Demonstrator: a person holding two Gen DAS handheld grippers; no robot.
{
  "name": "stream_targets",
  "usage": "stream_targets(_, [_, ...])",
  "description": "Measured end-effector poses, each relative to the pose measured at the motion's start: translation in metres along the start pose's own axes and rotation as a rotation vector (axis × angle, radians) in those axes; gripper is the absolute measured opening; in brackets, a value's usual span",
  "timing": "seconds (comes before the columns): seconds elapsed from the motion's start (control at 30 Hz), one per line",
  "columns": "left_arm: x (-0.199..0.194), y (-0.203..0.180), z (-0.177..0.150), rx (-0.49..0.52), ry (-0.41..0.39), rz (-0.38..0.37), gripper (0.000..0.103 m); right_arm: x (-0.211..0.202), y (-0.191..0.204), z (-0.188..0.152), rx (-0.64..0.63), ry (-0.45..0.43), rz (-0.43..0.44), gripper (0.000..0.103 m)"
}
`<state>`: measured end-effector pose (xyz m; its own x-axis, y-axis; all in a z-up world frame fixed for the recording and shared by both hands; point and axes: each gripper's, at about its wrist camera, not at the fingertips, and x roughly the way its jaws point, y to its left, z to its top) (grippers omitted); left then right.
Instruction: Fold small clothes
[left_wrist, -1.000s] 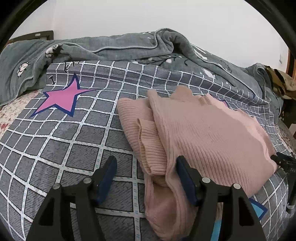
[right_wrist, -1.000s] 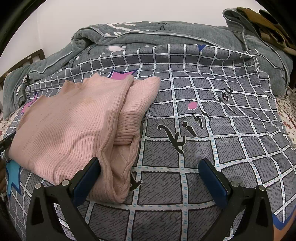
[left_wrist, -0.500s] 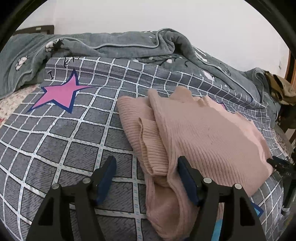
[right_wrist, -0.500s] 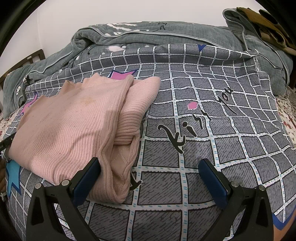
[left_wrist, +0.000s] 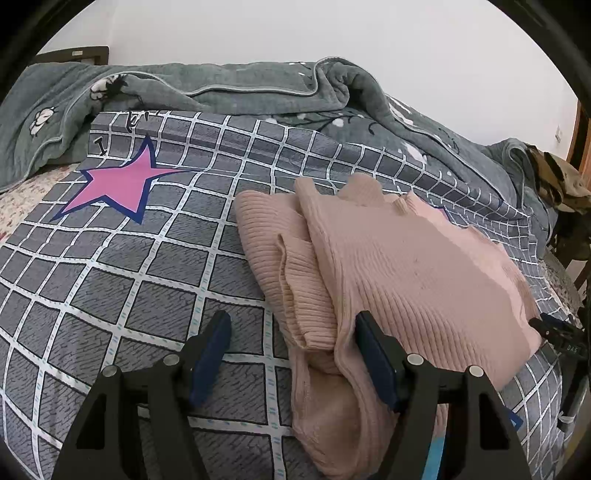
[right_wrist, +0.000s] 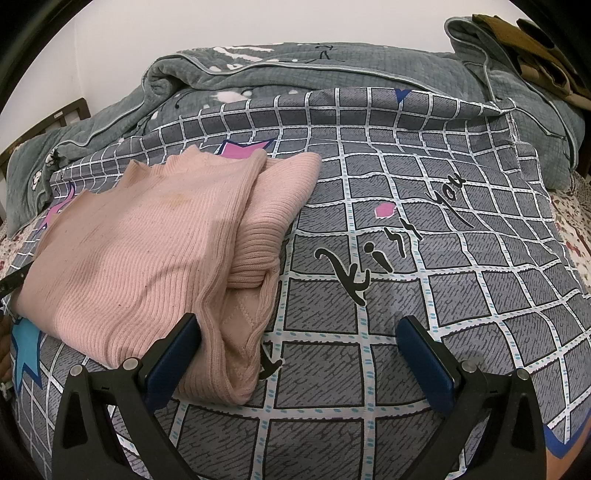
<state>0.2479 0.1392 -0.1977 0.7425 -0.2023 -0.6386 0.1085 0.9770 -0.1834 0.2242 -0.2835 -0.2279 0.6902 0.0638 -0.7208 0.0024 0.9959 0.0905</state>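
Observation:
A pink ribbed sweater lies folded on the grey checked bedspread, its sleeve fold showing along the left side. My left gripper is open at the sweater's near left edge; the sleeve fold lies between its fingers and the right finger rests over the knit, pads apart. In the right wrist view the same sweater fills the left half. My right gripper stands wide open at its near right corner, which lies beside the left finger.
A bunched grey blanket runs along the back of the bed. A brown patterned garment lies on it at the far right. Bare checked bedspread stretches to the right of the sweater. A wooden headboard shows at the far left.

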Motion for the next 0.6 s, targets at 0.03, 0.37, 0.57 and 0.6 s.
stream_targets(0.03, [0.000, 0.000, 0.000, 0.000, 0.000, -0.001, 0.068, 0.000, 0.000, 0.000, 0.000, 0.000, 0.000, 0.103])
stream_targets(0.37, [-0.001, -0.002, 0.000, -0.003, -0.005, -0.008, 0.068, 0.002, 0.004, 0.000, -0.013, 0.002, -0.025, 0.103])
stream_targets(0.57, [-0.006, 0.006, 0.000, -0.039, 0.003, -0.045, 0.068, -0.007, 0.000, 0.002, -0.001, 0.068, 0.014, 0.103])
stream_targets(0.6, [-0.008, 0.008, -0.001, -0.039, 0.010, -0.050, 0.068, -0.011, -0.001, 0.002, -0.004, 0.086, 0.027, 0.103])
